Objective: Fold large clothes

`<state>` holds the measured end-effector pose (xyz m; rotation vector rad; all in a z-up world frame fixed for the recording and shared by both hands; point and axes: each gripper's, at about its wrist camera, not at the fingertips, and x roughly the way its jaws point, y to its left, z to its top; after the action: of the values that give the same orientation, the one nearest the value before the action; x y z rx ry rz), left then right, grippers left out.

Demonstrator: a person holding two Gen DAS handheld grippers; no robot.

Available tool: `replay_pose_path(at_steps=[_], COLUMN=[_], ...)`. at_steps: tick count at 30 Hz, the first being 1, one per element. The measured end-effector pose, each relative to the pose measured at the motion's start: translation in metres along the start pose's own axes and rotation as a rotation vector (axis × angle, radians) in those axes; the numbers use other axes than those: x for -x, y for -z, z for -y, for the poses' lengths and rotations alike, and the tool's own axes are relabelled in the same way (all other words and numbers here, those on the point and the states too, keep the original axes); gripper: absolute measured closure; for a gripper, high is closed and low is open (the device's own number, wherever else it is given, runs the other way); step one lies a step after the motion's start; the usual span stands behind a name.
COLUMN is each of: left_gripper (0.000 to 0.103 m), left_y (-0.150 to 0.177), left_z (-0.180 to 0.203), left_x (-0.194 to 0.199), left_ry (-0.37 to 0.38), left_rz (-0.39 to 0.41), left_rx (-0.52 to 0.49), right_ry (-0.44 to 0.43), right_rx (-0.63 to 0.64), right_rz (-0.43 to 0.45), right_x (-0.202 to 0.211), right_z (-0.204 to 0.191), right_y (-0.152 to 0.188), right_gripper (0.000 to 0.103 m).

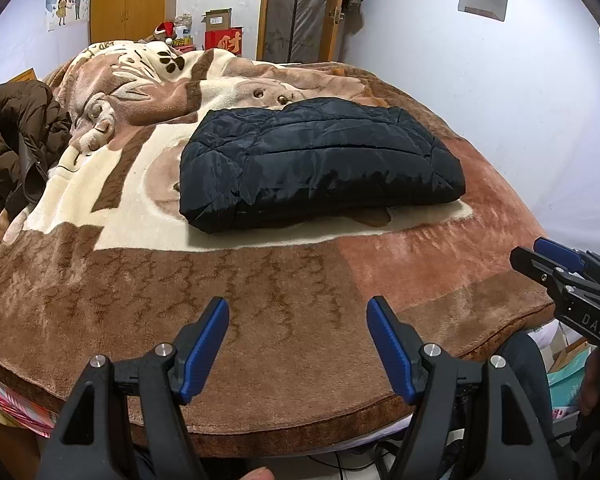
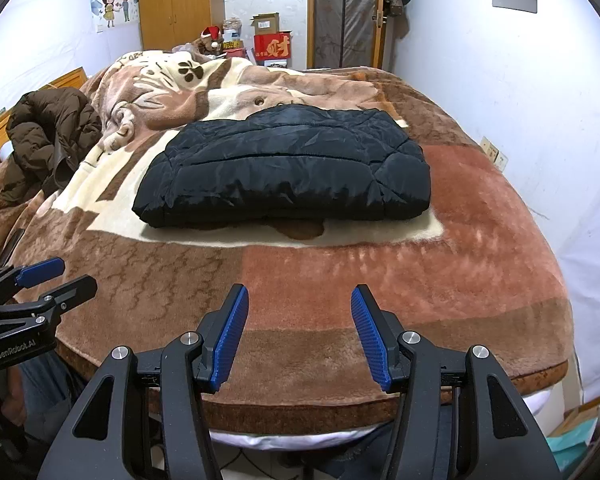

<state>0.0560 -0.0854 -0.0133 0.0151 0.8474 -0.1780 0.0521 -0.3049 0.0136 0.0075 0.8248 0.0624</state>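
Lying well ahead of both grippers on the plush blanket [image 1: 284, 280], the dark puffer jacket [image 1: 320, 160] sits folded into a thick, glossy, quilted rectangle. It looks light, soft and springy, with a slick shell likely to slide, so a pinch at a corner or folded edge seems best. The left gripper [image 1: 298, 316] and right gripper [image 2: 300, 304] hang released, jaws apart, holding nothing.

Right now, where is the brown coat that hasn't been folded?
The brown coat lies crumpled at the bed's left edge in both wrist views, left of the folded dark jacket lying mid-blanket.
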Motion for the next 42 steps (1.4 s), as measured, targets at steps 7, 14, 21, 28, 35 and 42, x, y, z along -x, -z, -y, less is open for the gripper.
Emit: replay_pose_path(at_steps=[7,14,21,28,35,42], left_gripper=[0.03,0.03,0.03,0.03,0.03,0.03], left_y=[0.0002,0.0003,0.0001,-0.0006,-0.0001,0.0013], left_z=[-0.0003,0.0002,0.0008,0.0012,0.0003,-0.0008], left_x=[0.002,0.0022,0.0031,0.0037,0.0042,0.0041], left_ry=[-0.005,-0.006,-0.005,-0.006,-0.002,0.007], left_rz=[0.003,0.003,0.001,-0.001,-0.003,-0.004], left_rx=[-0.005,-0.005,-0.002,-0.001,-0.004,-0.004], right_ry=[0.001,0.002,0.003,0.003,0.004,0.002], right_rx=[-0.001,-0.004,-0.002,-0.002,-0.003,0.003], right_rz=[-0.001,-0.001,0.0,0.0,-0.001,-0.003], right_x=[0.0007,0.0014,0.0012,0.0017,0.0009,0.0014], right_z=[-0.0013,-0.0024,-0.003,-0.0029,-0.0041,-0.0024], right_y=[0.0,0.0001,-0.0002,0.0002,-0.0002,0.0006], right_gripper=[0.049,0.049,0.049,0.049,0.049,0.049])
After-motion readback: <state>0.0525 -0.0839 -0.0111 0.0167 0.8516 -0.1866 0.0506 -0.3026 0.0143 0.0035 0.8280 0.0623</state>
